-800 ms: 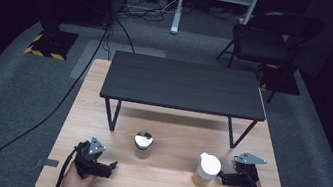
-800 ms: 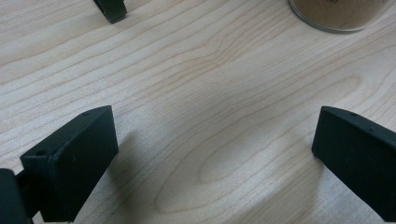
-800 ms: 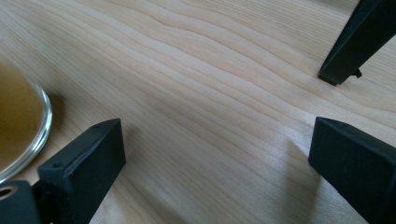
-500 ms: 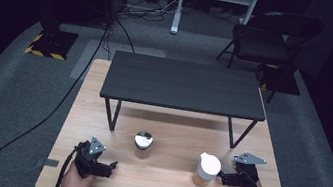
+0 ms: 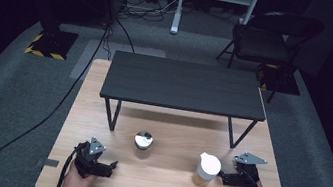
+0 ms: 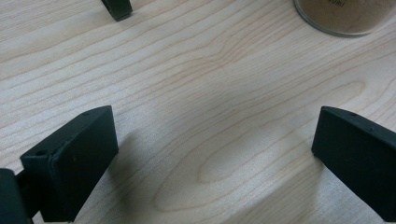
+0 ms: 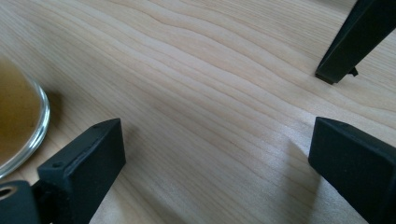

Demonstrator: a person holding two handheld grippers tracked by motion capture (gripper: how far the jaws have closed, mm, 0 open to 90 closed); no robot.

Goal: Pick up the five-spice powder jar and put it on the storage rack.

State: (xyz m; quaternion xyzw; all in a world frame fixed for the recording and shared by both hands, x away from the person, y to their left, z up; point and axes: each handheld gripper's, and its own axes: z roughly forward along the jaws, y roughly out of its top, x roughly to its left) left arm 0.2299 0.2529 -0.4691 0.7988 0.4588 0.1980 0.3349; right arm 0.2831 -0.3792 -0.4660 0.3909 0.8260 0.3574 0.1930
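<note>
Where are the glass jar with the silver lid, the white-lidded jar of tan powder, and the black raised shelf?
Glass jar with silver lid (image 5: pixel 143 140), high view, on its lid.
White-lidded jar of tan powder (image 5: pixel 208 165), high view, on its lid.
Black raised shelf (image 5: pixel 186 85), high view, middle of its top.

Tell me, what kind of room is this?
Probably a recording studio or lab: a wooden table on grey carpet, dark surroundings, cables trailing over the floor, and a folding chair behind.

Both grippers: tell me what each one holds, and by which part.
Nothing is held. The left gripper and the right gripper both stand open over bare wooden table, and the white-lidded jar sits beside the right one.
</note>
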